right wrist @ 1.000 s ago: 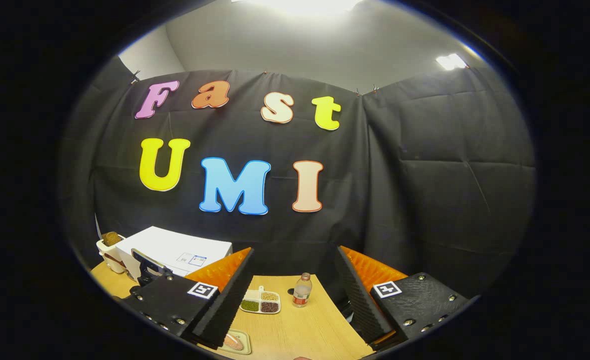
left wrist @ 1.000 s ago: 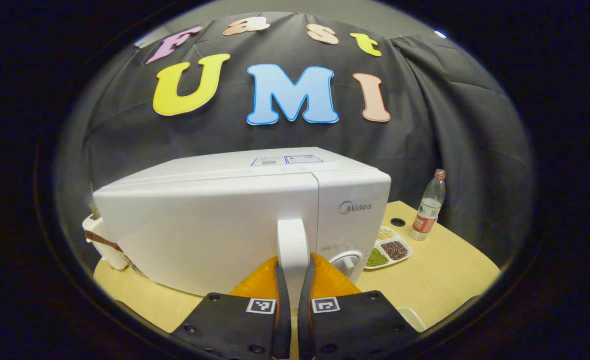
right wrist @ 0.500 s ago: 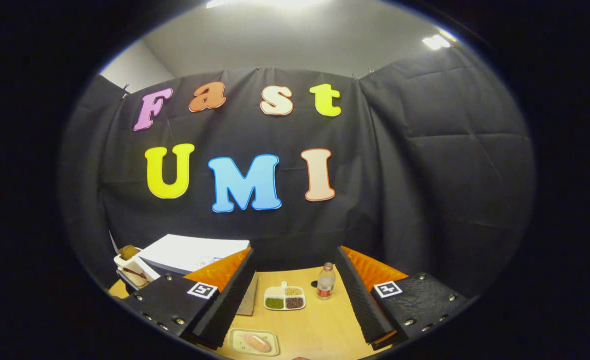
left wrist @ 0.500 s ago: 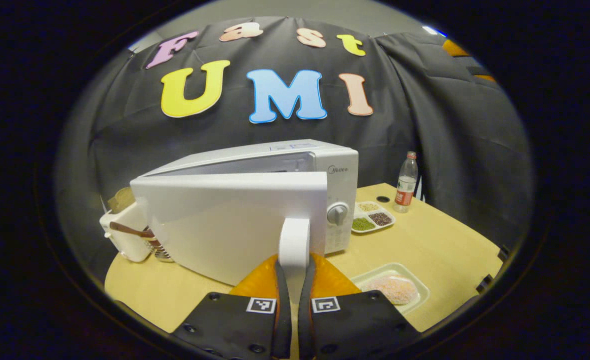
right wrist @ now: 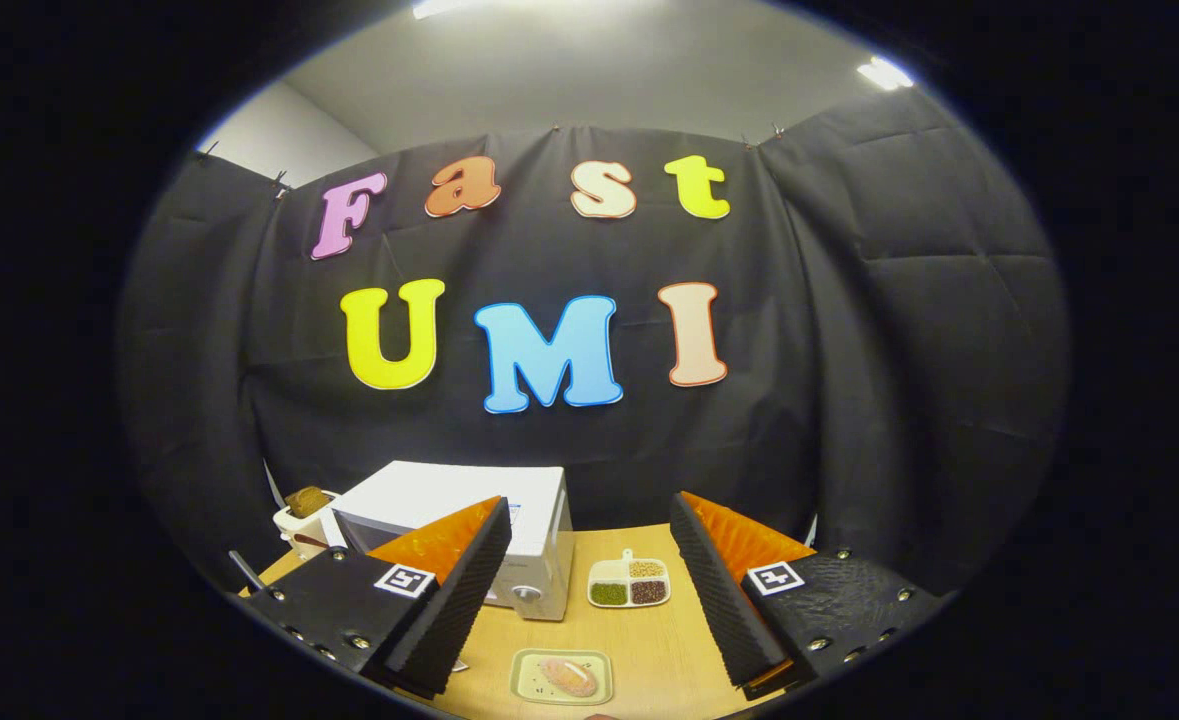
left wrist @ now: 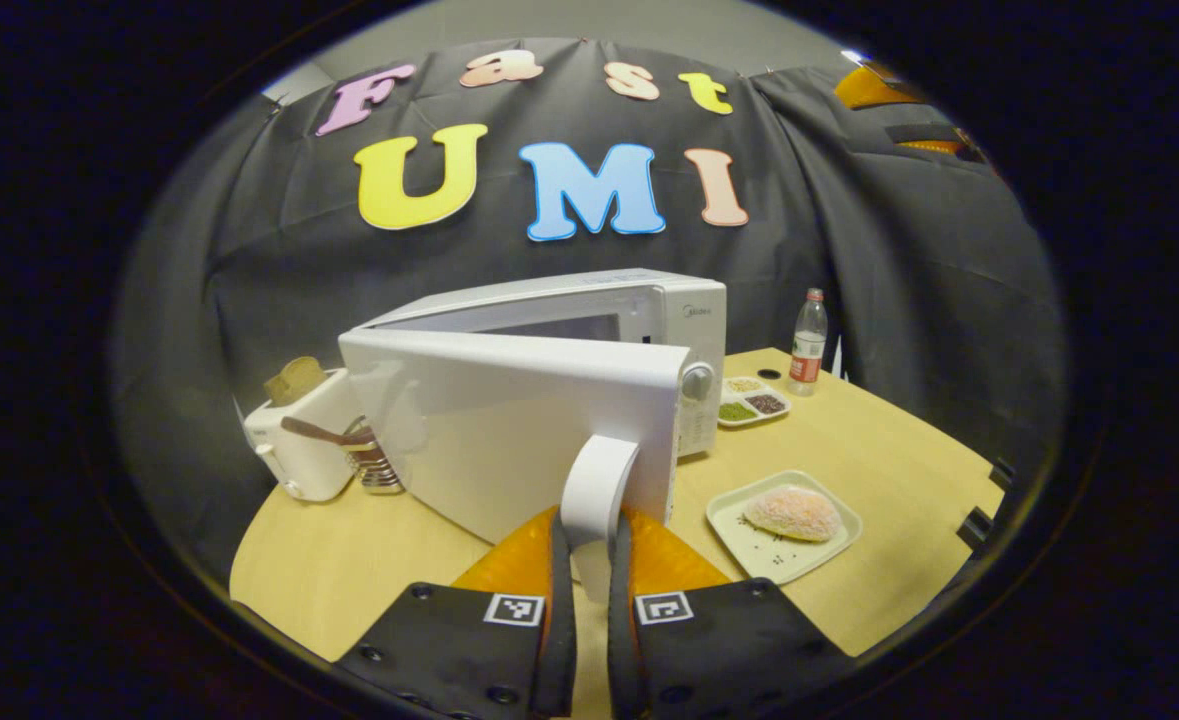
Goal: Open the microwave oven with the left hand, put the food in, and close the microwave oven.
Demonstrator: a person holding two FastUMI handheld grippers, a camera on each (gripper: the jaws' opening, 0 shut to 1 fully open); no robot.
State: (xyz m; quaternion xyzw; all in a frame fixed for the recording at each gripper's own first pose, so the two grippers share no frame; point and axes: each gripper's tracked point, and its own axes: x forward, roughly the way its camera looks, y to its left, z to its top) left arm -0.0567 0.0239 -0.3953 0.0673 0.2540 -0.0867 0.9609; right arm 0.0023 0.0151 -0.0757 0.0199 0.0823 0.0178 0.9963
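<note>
The white microwave oven (left wrist: 639, 305) stands at the back of the wooden table, its door (left wrist: 509, 420) swung partly open toward me. My left gripper (left wrist: 590, 535) is shut on the door's white handle (left wrist: 597, 490). A pale tray (left wrist: 739, 520) with a pink-orange piece of food (left wrist: 792, 512) lies on the table to the right of the door. In the right gripper view the microwave oven (right wrist: 539, 515) sits low at the left and the food (right wrist: 569, 676) on its tray (right wrist: 524, 678) lies near the bottom. My right gripper (right wrist: 589, 540) hangs high above the table, open, with nothing between its fingers.
A white toaster (left wrist: 304, 445) with bread stands left of the microwave, a metal utensil beside it. A divided dish of beans (left wrist: 754, 402) and a water bottle (left wrist: 807, 350) sit at the back right. The table's right edge (left wrist: 949, 520) is close to the tray.
The left gripper has pulled the handle and the door has swung from closed to partly open. The right gripper view has shifted, bringing the microwave and food tray more to the middle.
</note>
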